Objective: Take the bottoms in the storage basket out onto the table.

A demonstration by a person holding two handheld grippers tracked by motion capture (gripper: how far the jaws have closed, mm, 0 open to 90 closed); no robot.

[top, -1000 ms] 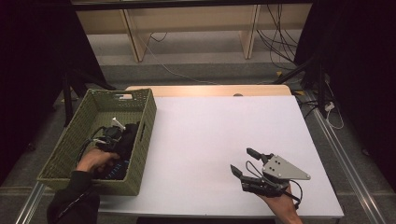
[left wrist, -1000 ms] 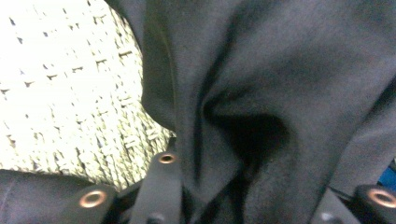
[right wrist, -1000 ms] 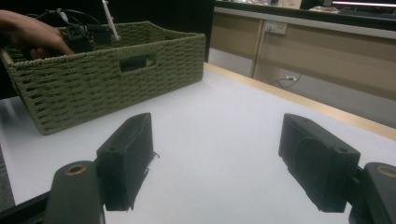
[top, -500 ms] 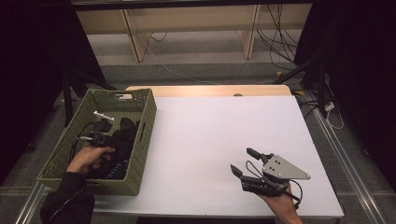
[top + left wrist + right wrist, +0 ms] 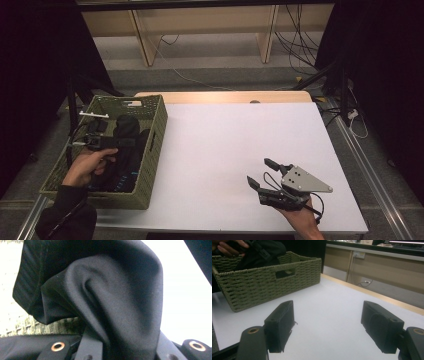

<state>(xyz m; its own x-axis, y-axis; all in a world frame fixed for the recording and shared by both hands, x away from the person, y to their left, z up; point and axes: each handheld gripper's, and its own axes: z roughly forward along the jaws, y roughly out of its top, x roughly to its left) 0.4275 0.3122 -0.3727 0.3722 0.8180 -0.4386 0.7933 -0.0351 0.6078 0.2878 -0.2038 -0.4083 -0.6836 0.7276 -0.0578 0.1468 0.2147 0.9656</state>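
Over the green woven basket (image 5: 150, 150), my left gripper (image 5: 117, 142) has its jaws clamped on black cloth (image 5: 112, 302), partly lifted; my right gripper (image 5: 265, 172) rests well apart on the white table (image 5: 225, 140), jaws apart; cloth not yet out.

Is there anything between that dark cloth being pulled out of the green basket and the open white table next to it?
Only the basket's own wall. The left gripper is shut on the black cloth inside the green basket, so the cloth must clear that rim. The white table beyond is bare up to the right gripper.
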